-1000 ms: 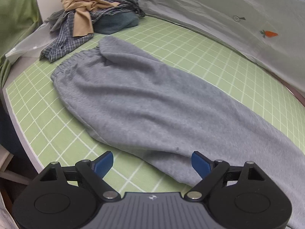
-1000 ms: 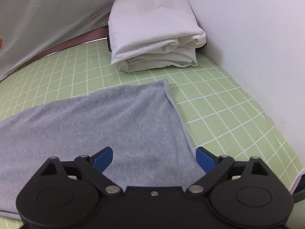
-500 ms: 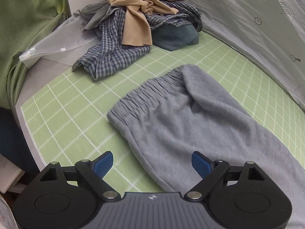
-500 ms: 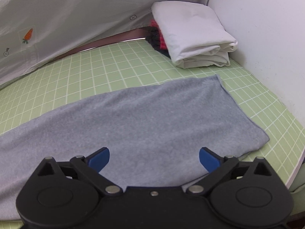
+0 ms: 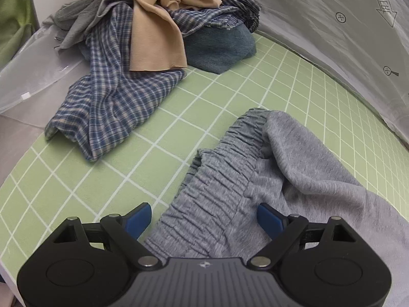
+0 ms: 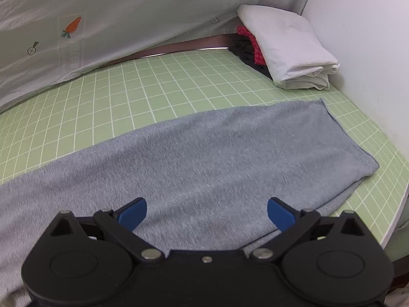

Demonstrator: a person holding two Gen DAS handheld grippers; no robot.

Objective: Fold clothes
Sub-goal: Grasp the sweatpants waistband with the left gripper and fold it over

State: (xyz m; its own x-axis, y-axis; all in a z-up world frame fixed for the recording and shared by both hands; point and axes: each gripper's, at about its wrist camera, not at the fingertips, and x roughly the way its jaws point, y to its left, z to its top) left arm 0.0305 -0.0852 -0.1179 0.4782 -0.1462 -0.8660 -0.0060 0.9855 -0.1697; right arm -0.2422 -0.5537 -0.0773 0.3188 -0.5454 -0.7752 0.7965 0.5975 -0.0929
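1. Green mat (image 5: 225,89) with a white grid covers the whole tabletop, pretty standard cutting-mat look.
2. Pale sheet (image 6: 127,20) hangs along the back edge, printed with little orange carrots (image 6: 72,25) and some crosshair marks.
3. In the left wrist view that same kind of sheet shows an arrow with lettering, partly cut off so I can't read all of it.
4. Clear plastic bag (image 5: 33,76) lies flat at the far left, off the mat.
5. White wall (image 6: 370,51) closes off the right side of the table.
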